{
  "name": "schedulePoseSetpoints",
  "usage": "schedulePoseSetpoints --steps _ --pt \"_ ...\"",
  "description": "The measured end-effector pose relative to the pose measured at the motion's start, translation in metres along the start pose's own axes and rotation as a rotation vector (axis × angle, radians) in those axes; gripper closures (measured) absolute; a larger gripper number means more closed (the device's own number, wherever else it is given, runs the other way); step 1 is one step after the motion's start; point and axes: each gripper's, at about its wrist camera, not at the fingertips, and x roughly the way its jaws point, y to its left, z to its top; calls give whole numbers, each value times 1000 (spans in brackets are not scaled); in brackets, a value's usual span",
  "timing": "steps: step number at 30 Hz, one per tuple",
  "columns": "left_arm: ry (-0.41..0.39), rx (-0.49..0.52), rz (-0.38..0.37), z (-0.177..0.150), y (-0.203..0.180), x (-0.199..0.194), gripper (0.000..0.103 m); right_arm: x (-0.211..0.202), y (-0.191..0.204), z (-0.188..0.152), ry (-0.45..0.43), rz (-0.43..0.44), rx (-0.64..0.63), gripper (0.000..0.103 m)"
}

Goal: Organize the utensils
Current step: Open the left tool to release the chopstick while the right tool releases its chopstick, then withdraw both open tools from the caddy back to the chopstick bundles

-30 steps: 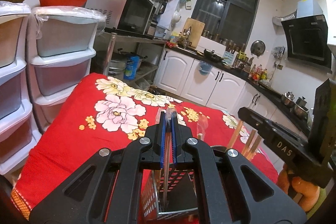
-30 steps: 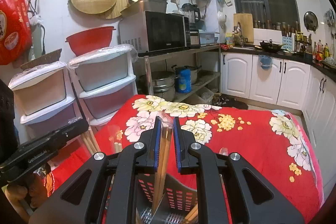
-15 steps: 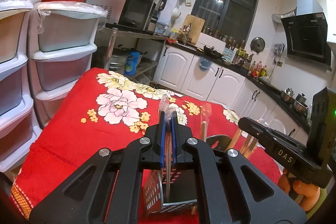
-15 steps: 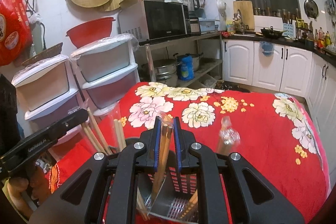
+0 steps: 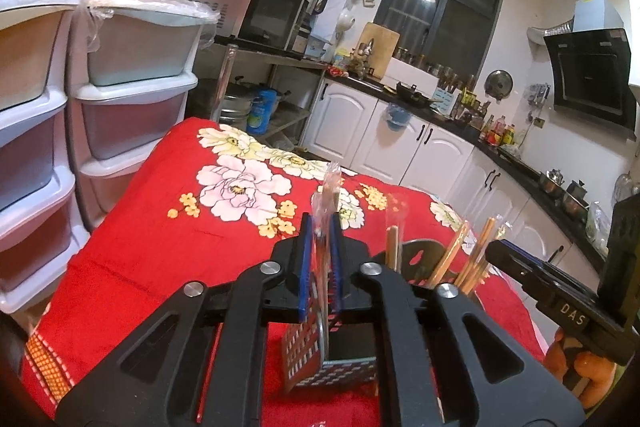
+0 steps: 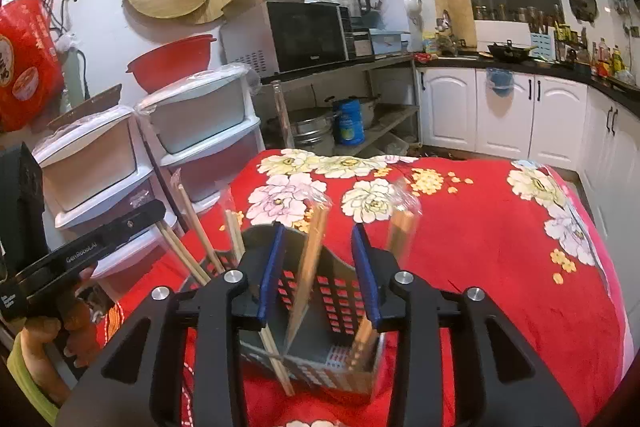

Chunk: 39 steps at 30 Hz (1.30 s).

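Red floral tablecloth [image 6: 500,239] fills both views; on it, right under both tools, stands the perforated grey utensil caddy [image 6: 340,291], open top facing up; several wrapped chopstick pairs already lean inside it, handles up and splayed. The right gripper [image 6: 318,269] sits directly above the caddy, jaws having just been opening and now parted; the wrapped chopsticks [image 6: 310,259] between them run steeply downward into the holder and appear free of both pads. The left gripper [image 5: 320,263], just beside, stands narrow, jaws just easing apart; its cellophane-wrapped utensil [image 5: 326,227] hangs near-vertical, lower end inside the caddy, and whether the pads grip it I cannot tell. My read: this drop turns on that upright axis staying over the opening.
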Motion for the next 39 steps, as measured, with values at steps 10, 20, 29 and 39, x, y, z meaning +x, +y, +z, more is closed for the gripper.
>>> schedulePoseSetpoints --steps 10,20,29,39 --pt "15 -15 0 -8 0 -10 66 -17 -2 -15 10 -17 16 54" --pt "0 -14 -13 -15 -4 -29 37 -31 -7 -27 19 -36 32 45" --pt "11 -29 -8 -24 1 -38 12 -45 -7 -33 8 -58 32 31" --pt "37 -18 20 -43 3 -45 12 -57 -11 -47 17 -84 37 30"
